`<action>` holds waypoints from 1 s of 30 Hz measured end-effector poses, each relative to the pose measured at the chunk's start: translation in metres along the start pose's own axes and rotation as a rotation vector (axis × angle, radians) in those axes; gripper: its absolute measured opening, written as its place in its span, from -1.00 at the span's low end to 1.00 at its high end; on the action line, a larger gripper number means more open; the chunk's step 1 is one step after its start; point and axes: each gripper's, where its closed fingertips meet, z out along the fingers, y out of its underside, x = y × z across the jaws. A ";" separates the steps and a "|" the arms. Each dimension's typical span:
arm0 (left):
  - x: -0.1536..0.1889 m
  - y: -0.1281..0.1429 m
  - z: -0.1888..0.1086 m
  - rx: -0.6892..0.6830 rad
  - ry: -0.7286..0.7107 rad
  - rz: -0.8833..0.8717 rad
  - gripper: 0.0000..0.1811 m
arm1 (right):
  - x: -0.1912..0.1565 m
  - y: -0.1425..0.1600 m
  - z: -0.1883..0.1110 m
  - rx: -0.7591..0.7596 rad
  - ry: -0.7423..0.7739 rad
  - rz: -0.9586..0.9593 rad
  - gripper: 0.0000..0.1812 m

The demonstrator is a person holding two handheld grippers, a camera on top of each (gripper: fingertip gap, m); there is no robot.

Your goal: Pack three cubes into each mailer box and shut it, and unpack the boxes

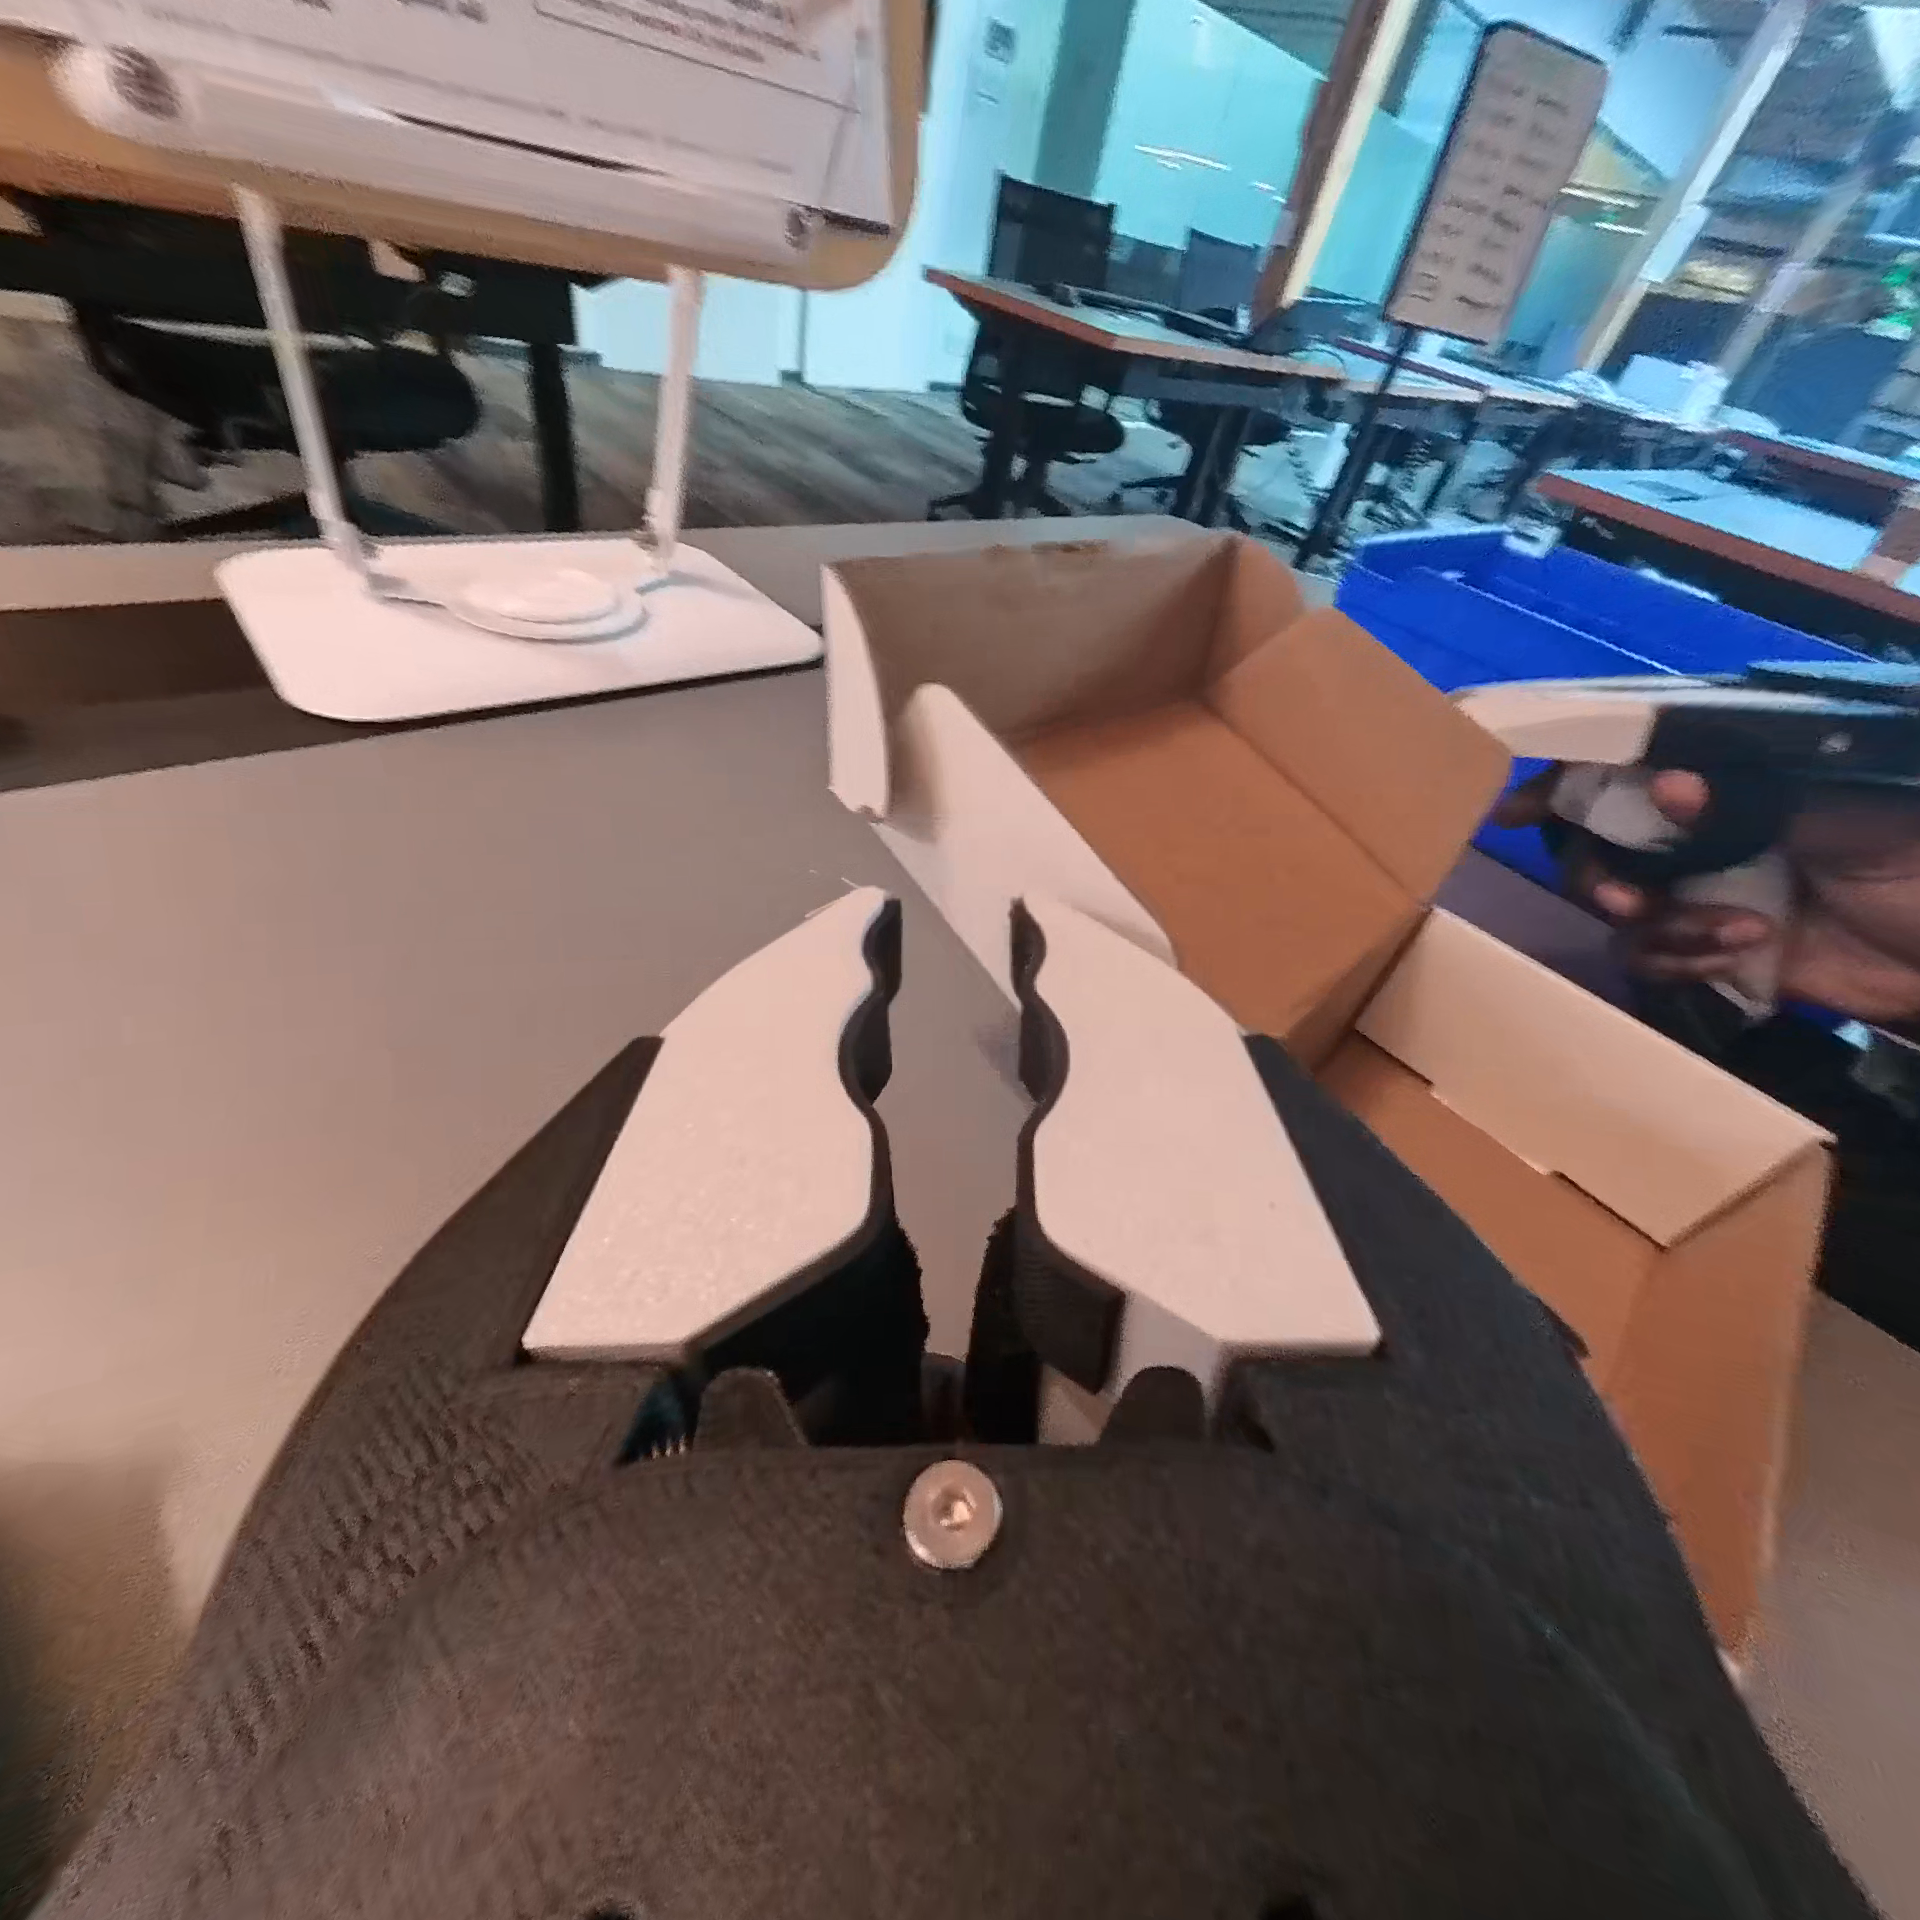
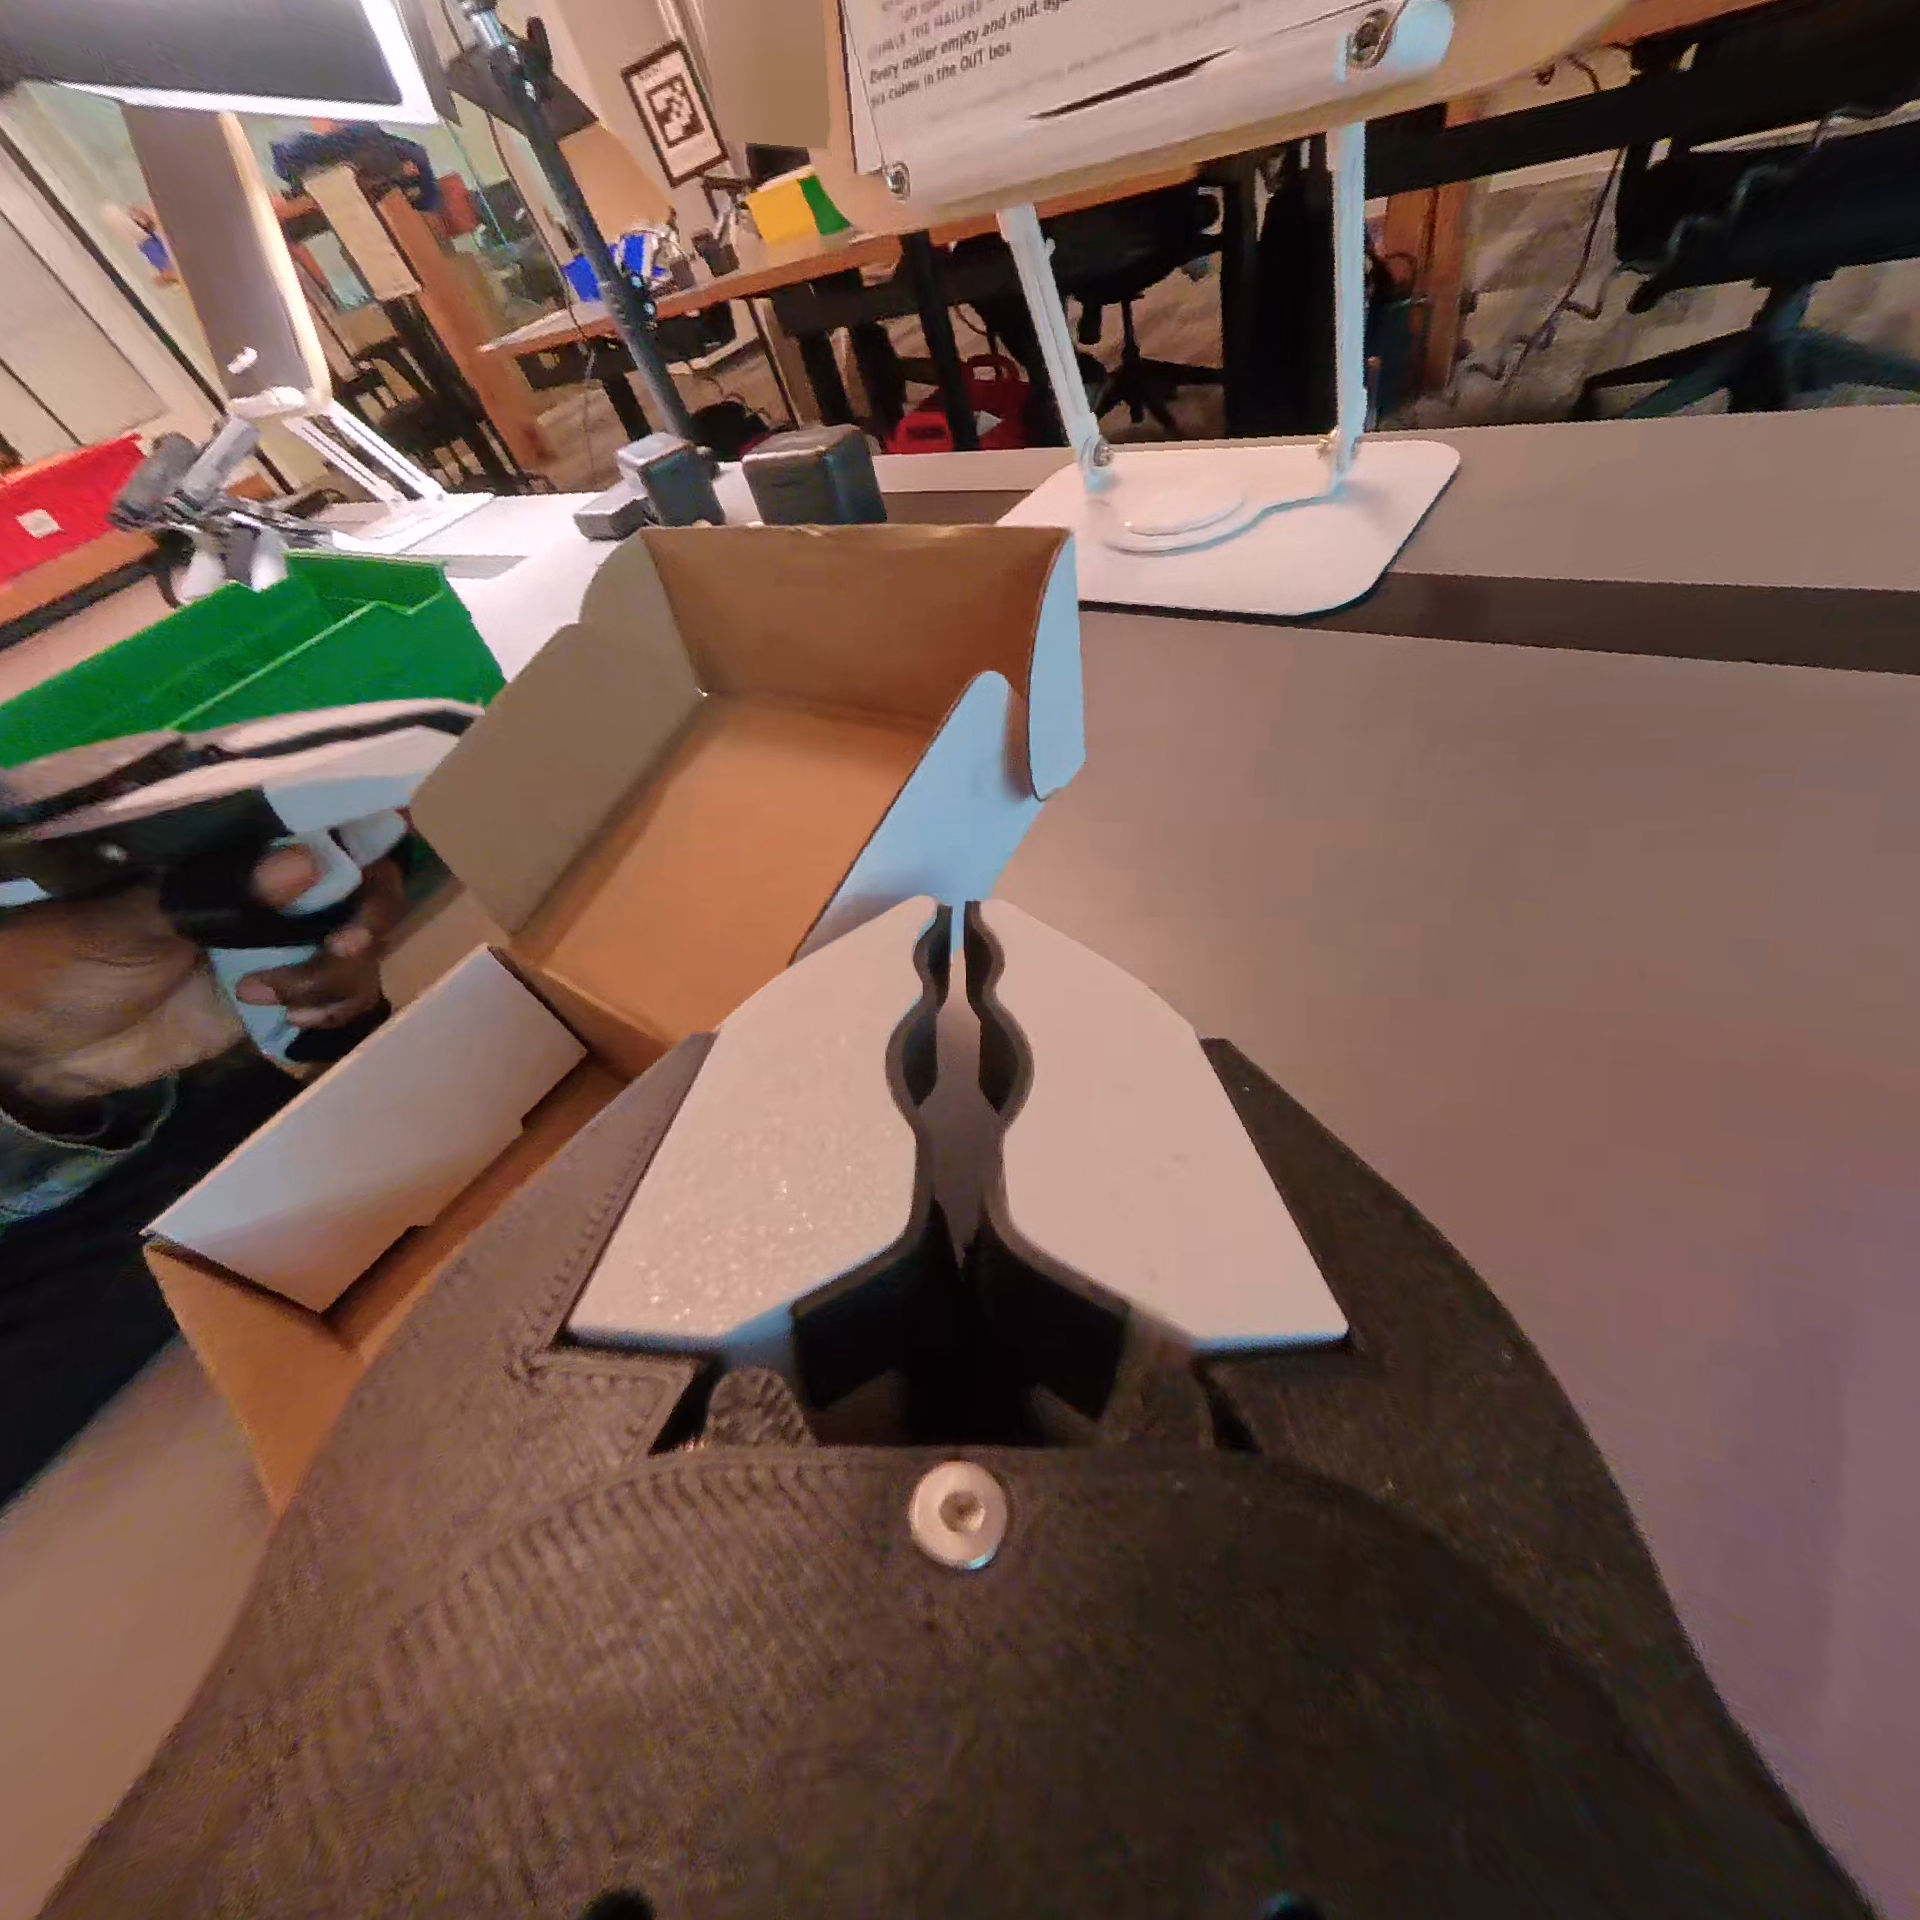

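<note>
The left gripper [image 1: 951, 914] and the right gripper [image 2: 956, 914] sit low on either side of the open mailer box [image 1: 1226, 831], probably ready to handle its flaps; both jaws are nearly closed, a narrow gap remains, and they hold nothing. The box lies on the grey worktop [image 1: 416, 935] between them. Its long axis runs away from the person and the raised lid [image 2: 831, 603] stands at the far end; the visible part looks empty.
</note>
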 end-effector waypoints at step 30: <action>0.073 0.026 -0.067 -0.011 0.225 0.800 -0.37 | -0.033 0.049 -0.073 -0.268 -0.029 -0.938 -0.47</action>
